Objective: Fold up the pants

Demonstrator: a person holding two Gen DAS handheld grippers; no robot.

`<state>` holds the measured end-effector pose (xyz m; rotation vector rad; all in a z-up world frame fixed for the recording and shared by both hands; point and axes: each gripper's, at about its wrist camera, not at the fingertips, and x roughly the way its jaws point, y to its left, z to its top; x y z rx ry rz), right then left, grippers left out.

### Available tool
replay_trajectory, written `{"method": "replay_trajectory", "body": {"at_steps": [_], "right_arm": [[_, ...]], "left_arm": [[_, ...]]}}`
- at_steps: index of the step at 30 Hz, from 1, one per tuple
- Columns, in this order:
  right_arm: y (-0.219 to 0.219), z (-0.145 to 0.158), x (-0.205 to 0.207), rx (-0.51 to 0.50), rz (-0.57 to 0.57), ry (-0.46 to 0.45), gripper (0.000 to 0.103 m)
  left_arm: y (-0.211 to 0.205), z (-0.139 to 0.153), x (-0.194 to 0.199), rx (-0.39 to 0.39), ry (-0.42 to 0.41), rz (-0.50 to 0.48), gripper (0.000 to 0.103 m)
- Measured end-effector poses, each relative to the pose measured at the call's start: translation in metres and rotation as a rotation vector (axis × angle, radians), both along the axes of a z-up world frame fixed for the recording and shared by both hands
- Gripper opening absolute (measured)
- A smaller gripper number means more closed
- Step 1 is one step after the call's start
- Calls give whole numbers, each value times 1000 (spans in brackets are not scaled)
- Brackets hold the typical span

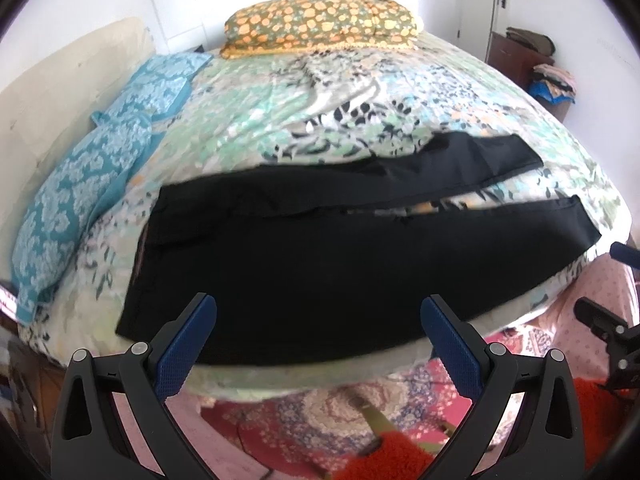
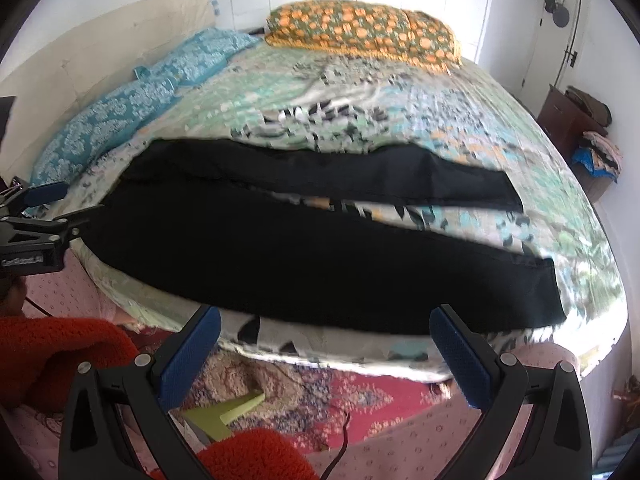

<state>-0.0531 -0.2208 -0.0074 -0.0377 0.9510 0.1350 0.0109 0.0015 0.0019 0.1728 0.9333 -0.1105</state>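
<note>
Black pants [image 1: 304,256] lie spread flat along the near edge of a bed, waist to the left and both legs running right with a narrow gap between them. My left gripper [image 1: 318,320] hovers open just short of the near edge of the pants, nothing between its blue pads. In the right wrist view the same pants [image 2: 320,256] stretch across the bed, and my right gripper [image 2: 325,332] is open below the near leg, holding nothing. The left gripper's blue fingers [image 2: 44,196] show at the left edge by the waistband.
The bed wears a floral green and white bedspread [image 1: 320,120]. Two teal pillows [image 1: 92,172] lie at its left, an orange-flowered pillow [image 1: 320,24] at the far end. A red patterned rug [image 2: 340,404] covers the floor below. Stacked clothes sit on a brown cabinet [image 2: 576,128] at the right.
</note>
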Motion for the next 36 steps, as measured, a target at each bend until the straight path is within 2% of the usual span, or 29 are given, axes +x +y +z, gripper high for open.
{"method": "replay_trajectory", "body": {"at_steps": [5, 7, 8, 9, 10, 12, 14, 17, 23, 26, 28, 30, 36], "right_arm": [[-24, 38, 18, 68, -8, -198, 103], [-35, 47, 26, 158, 20, -273, 103], [-39, 43, 33, 211, 44, -283, 103], [-41, 35, 40, 241, 56, -262, 103], [-41, 21, 51, 253, 65, -185, 103], [-40, -7, 74, 206, 75, -53, 103], [-49, -17, 87, 167, 93, -58, 103], [-93, -32, 134, 110, 61, -34, 103], [-276, -71, 286, 158, -259, 137, 103], [-354, -104, 350, 282, -360, 257, 103], [-366, -122, 374, 284, -370, 314, 102], [-368, -144, 398, 284, -337, 383, 95], [-367, -182, 432, 187, -263, 457, 78]], "left_arm": [[-8, 25, 23, -3, -107, -12, 102], [-11, 28, 31, -32, -110, -9, 102], [-14, 25, 35, -57, -95, -8, 102], [-16, 22, 38, -75, -76, -9, 102], [-18, 14, 40, -105, -36, -19, 102], [-21, 1, 42, -127, 23, -40, 102], [-24, -16, 42, -121, 83, -49, 102], [-20, -33, 45, -114, 140, -22, 102], [-9, -45, 62, -140, 186, 74, 102], [-11, -49, 69, -123, 199, 102, 102], [-13, -55, 75, -105, 219, 117, 102], [-15, -59, 80, -94, 237, 122, 102], [-27, -74, 92, -45, 295, 107, 102]]}}
